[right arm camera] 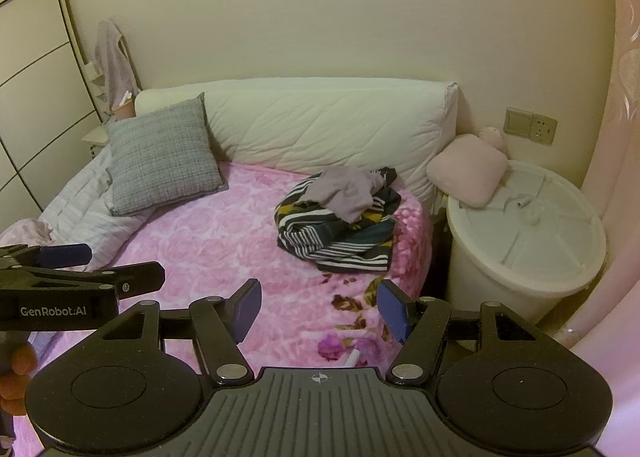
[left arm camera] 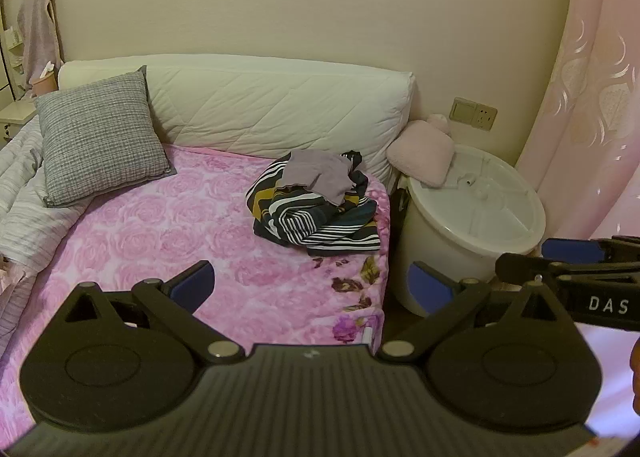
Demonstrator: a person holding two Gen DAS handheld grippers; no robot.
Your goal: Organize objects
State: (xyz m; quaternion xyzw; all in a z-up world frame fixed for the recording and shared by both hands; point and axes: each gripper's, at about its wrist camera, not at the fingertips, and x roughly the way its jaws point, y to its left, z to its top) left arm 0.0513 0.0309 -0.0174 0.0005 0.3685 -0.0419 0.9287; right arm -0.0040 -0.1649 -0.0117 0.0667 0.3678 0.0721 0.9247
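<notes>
A heap of clothes lies on the pink rose bedspread [left arm camera: 168, 225] near the bed's right edge: a dark striped garment [left arm camera: 316, 217] [right arm camera: 340, 233] with a mauve cloth [left arm camera: 320, 173] [right arm camera: 344, 193] on top. My left gripper [left arm camera: 312, 283] is open and empty, well short of the heap, above the near part of the bed. My right gripper [right arm camera: 318, 307] is open and empty too, also short of the heap. Each gripper shows at the edge of the other's view.
A grey checked cushion [left arm camera: 100, 145] leans on a long white bolster [left arm camera: 280, 105] at the head. A white lidded bin [left arm camera: 472, 225] stands right of the bed with a pink pillow [left arm camera: 424, 153] on it. A folded quilt [left arm camera: 20, 193] lies left; a pink curtain [left arm camera: 592, 97] hangs right.
</notes>
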